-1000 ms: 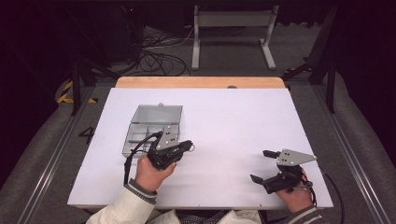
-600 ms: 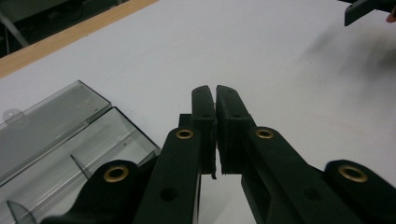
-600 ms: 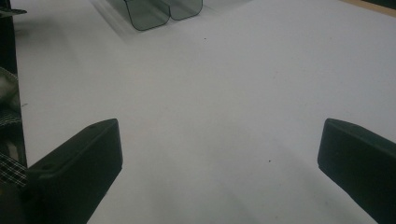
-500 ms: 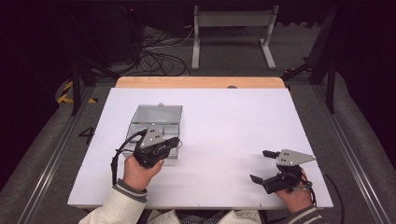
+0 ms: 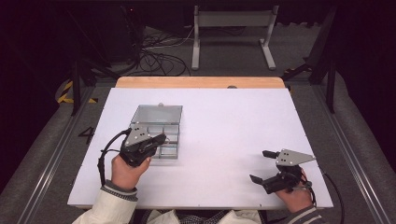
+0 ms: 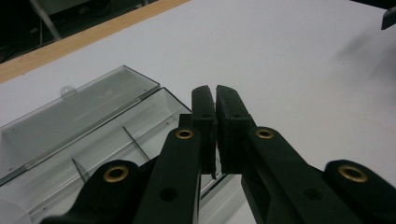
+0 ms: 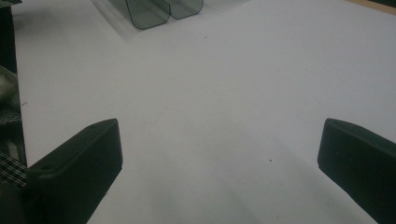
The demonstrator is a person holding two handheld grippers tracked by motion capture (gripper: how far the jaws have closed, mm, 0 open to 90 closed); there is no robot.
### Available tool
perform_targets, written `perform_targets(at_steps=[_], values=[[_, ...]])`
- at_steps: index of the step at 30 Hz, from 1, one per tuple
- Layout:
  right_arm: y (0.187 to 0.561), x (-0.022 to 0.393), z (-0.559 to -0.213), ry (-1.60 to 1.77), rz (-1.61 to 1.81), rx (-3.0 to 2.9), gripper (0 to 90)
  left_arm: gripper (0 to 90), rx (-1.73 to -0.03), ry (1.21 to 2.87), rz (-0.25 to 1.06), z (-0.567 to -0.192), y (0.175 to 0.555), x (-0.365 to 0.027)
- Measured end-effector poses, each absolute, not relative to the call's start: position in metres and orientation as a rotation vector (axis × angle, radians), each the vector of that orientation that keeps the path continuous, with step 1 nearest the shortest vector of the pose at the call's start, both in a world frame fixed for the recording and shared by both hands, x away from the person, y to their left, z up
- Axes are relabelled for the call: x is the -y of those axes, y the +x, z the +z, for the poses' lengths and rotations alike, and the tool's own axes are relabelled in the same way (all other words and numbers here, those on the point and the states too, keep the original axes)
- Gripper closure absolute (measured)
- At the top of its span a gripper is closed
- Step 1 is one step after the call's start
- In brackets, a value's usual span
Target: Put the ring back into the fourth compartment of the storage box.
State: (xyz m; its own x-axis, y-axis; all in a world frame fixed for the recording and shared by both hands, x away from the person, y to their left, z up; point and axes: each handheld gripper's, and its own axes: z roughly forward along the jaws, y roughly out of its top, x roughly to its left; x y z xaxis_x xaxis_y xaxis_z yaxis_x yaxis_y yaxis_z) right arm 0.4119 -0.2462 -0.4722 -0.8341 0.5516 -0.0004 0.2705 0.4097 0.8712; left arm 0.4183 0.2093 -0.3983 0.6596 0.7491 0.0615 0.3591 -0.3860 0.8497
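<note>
clear box [image 5: 159, 126] near corner behind left hand-held gripper [image 5: 161, 138], contents perhaps none

Left claw [image 6: 215, 100] closed — right claw [image 5: 262, 165] agape

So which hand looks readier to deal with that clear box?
Probably the left: its tongs, shut, hover right at the open clear box. The right tongs, open, sit far across the table.
</note>
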Motion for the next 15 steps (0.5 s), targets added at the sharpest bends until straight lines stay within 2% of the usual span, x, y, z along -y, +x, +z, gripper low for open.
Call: perform_targets(at_steps=[15], values=[[0.412, 0.245, -0.473, 0.715, 1.389, -2.387, 0.6, 86.8, -0.904, 2.012, 0.604, -0.397, 0.418, -0.227]])
